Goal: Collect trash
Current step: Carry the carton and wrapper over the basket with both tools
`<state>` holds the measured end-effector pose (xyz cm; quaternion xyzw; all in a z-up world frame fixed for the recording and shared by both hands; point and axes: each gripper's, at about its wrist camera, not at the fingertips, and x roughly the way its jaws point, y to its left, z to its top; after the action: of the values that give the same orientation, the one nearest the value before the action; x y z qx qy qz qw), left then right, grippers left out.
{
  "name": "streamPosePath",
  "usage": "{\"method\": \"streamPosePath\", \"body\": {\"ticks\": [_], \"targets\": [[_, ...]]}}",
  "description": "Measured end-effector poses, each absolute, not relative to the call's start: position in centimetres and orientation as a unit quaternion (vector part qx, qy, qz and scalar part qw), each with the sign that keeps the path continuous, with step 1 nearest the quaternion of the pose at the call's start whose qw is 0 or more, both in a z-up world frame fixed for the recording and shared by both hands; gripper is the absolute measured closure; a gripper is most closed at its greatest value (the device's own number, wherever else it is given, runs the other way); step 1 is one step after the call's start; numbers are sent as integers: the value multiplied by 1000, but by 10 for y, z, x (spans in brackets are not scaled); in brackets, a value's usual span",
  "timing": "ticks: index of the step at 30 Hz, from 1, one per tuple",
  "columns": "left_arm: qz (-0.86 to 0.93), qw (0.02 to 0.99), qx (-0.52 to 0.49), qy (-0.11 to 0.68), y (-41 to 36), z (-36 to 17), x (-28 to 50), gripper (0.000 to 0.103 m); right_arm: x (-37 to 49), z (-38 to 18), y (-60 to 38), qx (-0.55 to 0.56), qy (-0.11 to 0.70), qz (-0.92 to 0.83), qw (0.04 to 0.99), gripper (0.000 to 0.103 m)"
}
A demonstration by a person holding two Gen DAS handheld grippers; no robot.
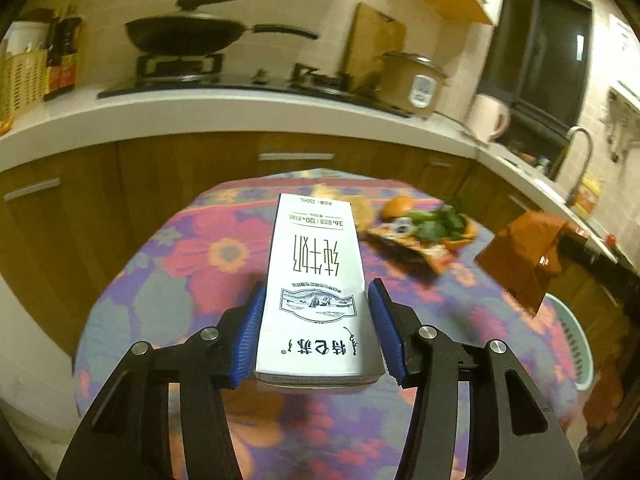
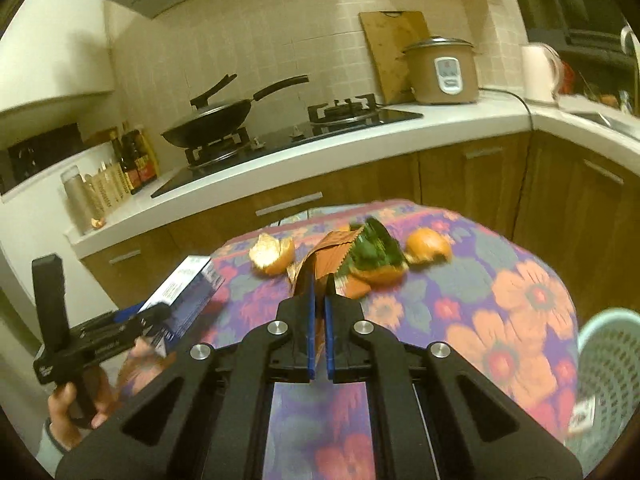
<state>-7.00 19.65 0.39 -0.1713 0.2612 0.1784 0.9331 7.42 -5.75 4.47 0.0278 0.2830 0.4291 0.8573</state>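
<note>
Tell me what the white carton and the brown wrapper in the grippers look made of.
White rectangular milk carton, held by the left gripper: looks like coated paperboard, with crisp folded edges and matte print. Crumpled brown snack wrapper, pinched by the right gripper: probably thin foil-lined plastic, with a zigzag seal edge and sharp creases.

The milk carton (image 1: 316, 292) reads "纯牛奶", "特仑苏", "250mL" and "3.6", all printed upside down.

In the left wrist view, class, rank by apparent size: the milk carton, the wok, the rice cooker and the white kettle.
1. Milk carton, though it sits in the left tool right by the lens, so nearness inflates it.
2. Wok.
3. Rice cooker.
4. White kettle.
</note>
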Motion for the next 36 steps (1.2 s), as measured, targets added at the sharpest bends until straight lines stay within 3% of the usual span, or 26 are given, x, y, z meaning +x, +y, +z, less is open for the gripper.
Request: {"method": "streamPosePath", "body": {"ticks": [19, 28, 36], "targets": [[-89, 959, -41, 264, -7, 36, 53, 54, 87, 18, -257, 76, 253, 214, 940, 101], [-183, 932, -16, 312, -93, 11, 116, 54, 113, -18, -325, 121, 289, 144, 939, 101], [-214, 917, -5, 336, -126, -11, 147, 52, 139, -57, -340, 138, 366, 128, 911, 100]]}}
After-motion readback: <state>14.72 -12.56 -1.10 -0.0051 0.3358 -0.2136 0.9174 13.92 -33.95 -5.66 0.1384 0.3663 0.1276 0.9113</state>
